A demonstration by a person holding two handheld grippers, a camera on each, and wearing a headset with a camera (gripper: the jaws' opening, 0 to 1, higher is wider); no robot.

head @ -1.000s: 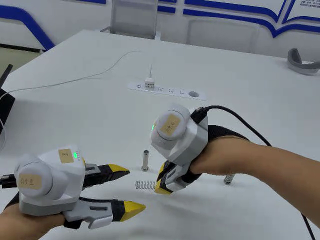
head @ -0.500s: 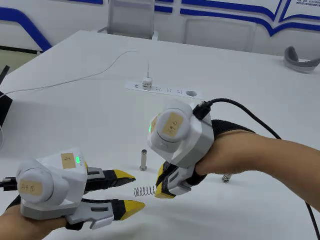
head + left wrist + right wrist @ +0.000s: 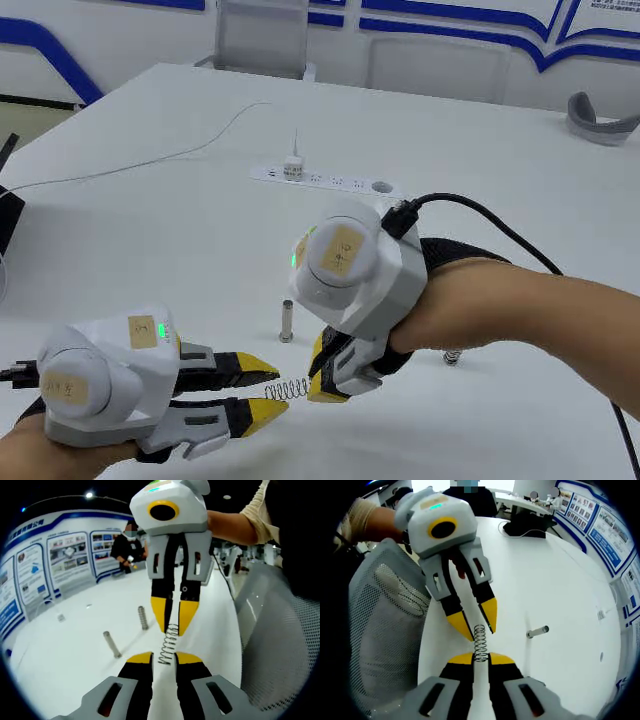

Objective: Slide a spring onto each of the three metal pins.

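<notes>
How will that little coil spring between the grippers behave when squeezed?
The small metal coil spring looks thin-wired, so it probably flexes and compresses easily. Gripped at one end by the right gripper, it may bow or flick free. Round, it would likely roll if dropped.

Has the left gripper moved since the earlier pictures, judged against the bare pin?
Yes. Against the pin, the left gripper has shifted slightly right and toward the person, and its jaws have narrowed around one end of the spring.
</notes>
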